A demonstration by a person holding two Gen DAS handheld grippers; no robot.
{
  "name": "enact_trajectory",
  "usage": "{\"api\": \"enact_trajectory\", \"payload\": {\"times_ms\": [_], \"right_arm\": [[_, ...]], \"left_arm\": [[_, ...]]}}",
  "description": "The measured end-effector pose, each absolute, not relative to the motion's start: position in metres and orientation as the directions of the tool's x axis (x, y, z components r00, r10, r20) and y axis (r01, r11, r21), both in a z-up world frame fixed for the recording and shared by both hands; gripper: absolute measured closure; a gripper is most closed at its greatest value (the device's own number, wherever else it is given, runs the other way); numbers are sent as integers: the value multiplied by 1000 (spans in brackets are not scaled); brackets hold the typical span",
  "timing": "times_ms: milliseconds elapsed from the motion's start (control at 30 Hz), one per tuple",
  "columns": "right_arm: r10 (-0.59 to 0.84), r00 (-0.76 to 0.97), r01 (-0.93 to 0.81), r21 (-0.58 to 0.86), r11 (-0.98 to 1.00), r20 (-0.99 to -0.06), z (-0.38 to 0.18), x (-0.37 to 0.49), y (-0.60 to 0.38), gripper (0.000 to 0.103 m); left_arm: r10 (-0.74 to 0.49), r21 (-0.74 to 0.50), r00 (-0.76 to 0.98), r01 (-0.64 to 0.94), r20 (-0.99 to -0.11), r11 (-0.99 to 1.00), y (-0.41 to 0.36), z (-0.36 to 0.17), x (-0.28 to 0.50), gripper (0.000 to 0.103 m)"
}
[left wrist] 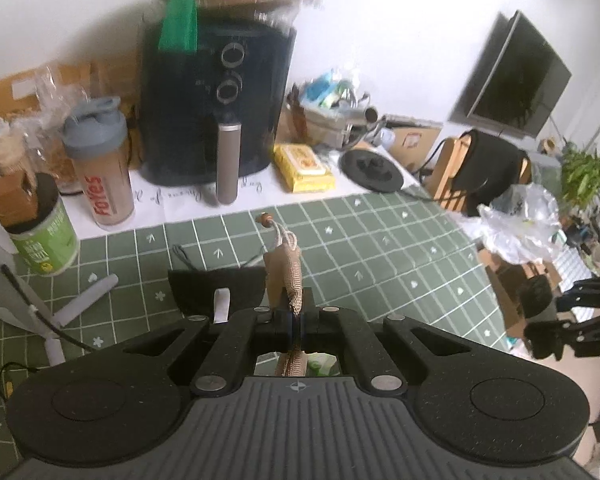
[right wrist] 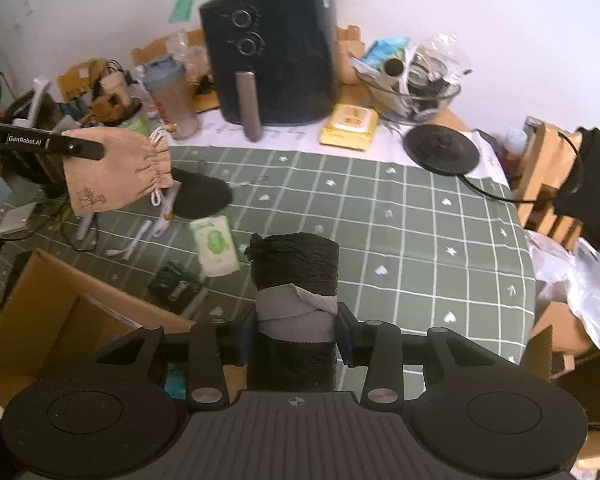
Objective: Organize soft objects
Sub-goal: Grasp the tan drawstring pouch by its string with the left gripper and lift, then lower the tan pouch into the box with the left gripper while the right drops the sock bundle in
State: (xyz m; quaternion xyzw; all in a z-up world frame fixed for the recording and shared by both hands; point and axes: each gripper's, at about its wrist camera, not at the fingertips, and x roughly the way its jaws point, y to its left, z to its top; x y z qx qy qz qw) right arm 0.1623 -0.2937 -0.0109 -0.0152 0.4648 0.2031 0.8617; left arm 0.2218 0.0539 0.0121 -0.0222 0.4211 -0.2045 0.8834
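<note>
My left gripper (left wrist: 296, 312) is shut on a tan drawstring pouch (left wrist: 286, 276) seen edge-on, held above the green checked tablecloth (left wrist: 380, 248). In the right wrist view the same pouch (right wrist: 116, 168) hangs from the left gripper (right wrist: 96, 152) at the left. My right gripper (right wrist: 296, 324) is shut on a black roll with a grey band (right wrist: 296, 280). A black cloth item (right wrist: 200, 196) lies on the table under the pouch; it also shows in the left wrist view (left wrist: 216, 284). A green and white tissue pack (right wrist: 216, 244) lies near it.
A black air fryer (right wrist: 272, 56) stands at the back with a shaker bottle (right wrist: 172, 96), yellow wipes pack (right wrist: 350, 126) and a black kettle base (right wrist: 442, 150). An open cardboard box (right wrist: 52, 312) sits at the front left. A white tripod (left wrist: 56, 312) stands at left.
</note>
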Motion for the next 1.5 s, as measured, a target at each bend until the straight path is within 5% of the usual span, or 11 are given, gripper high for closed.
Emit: {"api": "enact_trajectory", "payload": {"times_ms": [633,1367,1500], "right_arm": [[487,464,-479,252,841,-740,18,131,-282,60],[566,403,-548,307,779,-719,15,119,-271,60],[566,387,-552,309,775,-728,10,119,-266,60]], "left_arm": [[-398,-187,647,371,-651,910,39,83,128,100],[-351,-228,556,279,-754,933,36,54,60,97],[-312,-210,509,249,-802,945,35,30,59,60]]}}
